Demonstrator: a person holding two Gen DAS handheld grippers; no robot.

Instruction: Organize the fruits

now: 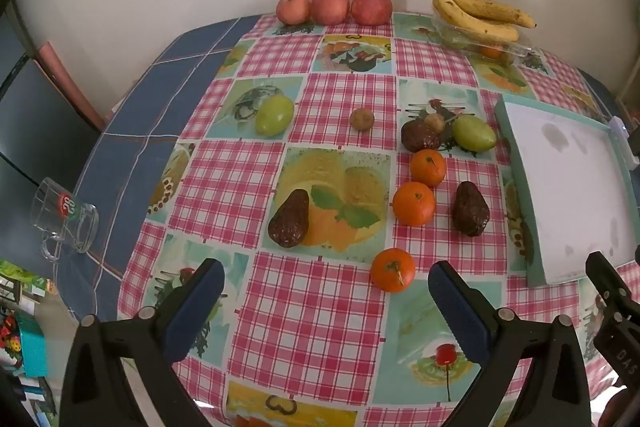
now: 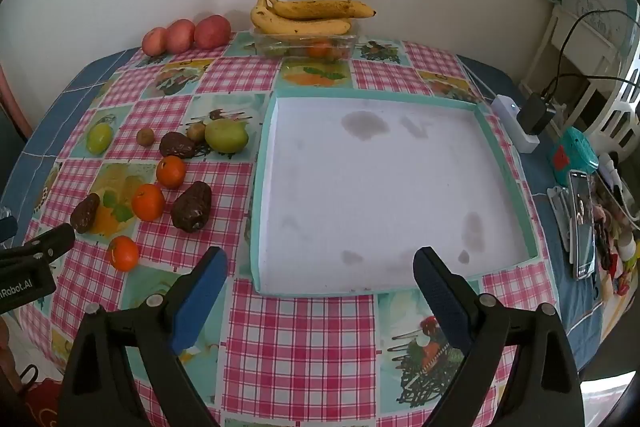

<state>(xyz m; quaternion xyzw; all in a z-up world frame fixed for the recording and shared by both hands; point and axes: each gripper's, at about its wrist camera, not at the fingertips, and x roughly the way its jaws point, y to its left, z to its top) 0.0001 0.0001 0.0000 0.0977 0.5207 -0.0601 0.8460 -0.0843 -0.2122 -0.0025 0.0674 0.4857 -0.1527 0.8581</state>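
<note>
Fruits lie loose on the worktop (image 1: pixel 280 307), at nine o'clock from the empty tray (image 2: pixel 264 187). Both grippers, left (image 1: pixel 326 301) and right (image 2: pixel 320 285), have fingers wide, holding nothing. Take the nearest orange (image 1: pixel 393 269) first. Squeeze gently.

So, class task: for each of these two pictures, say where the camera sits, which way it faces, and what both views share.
Left wrist: sits on the left gripper, faces across the table at the scattered fruit; own open jaws show, plus the right gripper at the edge.
Right wrist: sits on the right gripper, faces the empty tray; own open jaws show, plus the left gripper at the edge.
Shared: tray, bananas, oranges, avocados.
</note>
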